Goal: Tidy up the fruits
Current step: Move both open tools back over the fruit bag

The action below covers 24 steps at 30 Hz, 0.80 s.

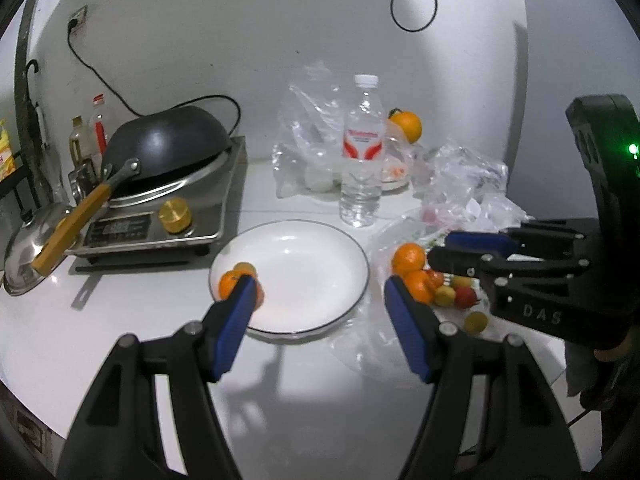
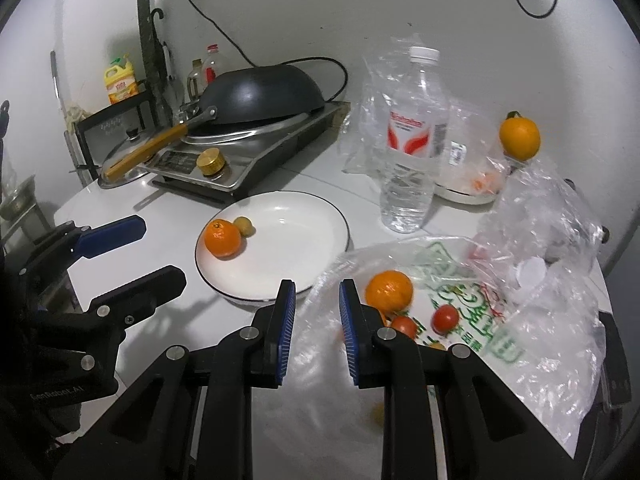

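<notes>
I have the round white plate with the thin dark rim point(image 2: 304, 216) sitting in the middle of the white tabletop point(image 1: 120, 320), and it reads to me as the collecting dish: one orange mandarin point(image 2: 223, 238) and a small yellowish fruit point(image 2: 245, 225) already lie touching each other near its left edge. The rest of the fruit lies on the crumpled clear plastic bag with green print point(image 2: 472, 312) at the lower right of the right wrist view, just beside the plate, where a second orange mandarin point(image 2: 389, 290) and two small red tomatoes point(image 2: 445, 319) sit loose. My left hand-held gripper point(image 1: 318, 300) hangs over the near rim of the plate with its blue pads spread and nothing between them, so I judge it free for the next pick. My right hand-held gripper point(image 2: 317, 332) stands at the bag's left edge, jaws drawn in as narrow as they go; only bag film shows in the small gap, and I see no fruit held. Another orange fruit with a stem point(image 2: 519, 138) rests apart at the upper right, beyond the clear plastic water bottle point(image 2: 412, 140).
</notes>
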Each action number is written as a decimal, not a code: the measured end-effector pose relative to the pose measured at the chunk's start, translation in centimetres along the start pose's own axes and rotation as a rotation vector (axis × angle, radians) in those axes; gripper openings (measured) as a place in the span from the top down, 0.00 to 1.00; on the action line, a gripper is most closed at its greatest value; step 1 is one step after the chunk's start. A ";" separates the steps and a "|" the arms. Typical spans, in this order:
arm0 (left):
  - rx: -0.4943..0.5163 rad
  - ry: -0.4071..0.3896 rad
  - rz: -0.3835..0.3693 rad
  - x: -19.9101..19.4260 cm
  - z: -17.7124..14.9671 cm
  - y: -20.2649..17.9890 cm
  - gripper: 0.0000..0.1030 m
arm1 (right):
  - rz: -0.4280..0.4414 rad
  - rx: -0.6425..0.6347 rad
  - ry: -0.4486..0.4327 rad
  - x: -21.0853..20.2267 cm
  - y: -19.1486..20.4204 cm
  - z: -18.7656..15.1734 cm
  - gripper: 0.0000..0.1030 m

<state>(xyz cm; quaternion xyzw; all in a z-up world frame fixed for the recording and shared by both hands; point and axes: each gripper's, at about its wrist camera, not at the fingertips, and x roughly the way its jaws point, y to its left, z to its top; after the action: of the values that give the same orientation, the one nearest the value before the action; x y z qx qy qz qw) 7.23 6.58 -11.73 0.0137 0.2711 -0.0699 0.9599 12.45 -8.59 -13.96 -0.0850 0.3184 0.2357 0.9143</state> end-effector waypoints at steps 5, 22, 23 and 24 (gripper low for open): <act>0.019 0.003 -0.011 0.1 0.1 -1.5 0.34 | -0.005 0.020 -0.002 -0.6 -1.2 -0.8 0.77; 0.083 0.053 -0.073 1.8 -0.4 -6.0 0.34 | -0.041 0.087 0.042 -1.3 -5.3 -4.7 0.76; 0.086 0.058 -0.078 1.9 -0.5 -6.2 0.34 | -0.043 0.090 0.047 -1.3 -5.4 -4.9 0.76; 0.088 0.061 -0.081 2.0 -0.6 -6.4 0.34 | -0.044 0.093 0.053 -1.2 -5.6 -5.2 0.76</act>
<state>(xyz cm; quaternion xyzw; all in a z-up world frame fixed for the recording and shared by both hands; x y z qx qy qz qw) 7.75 0.03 -13.21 0.0470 0.2975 -0.1202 0.9460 11.53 -15.47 -17.24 -0.0555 0.3511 0.1980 0.9135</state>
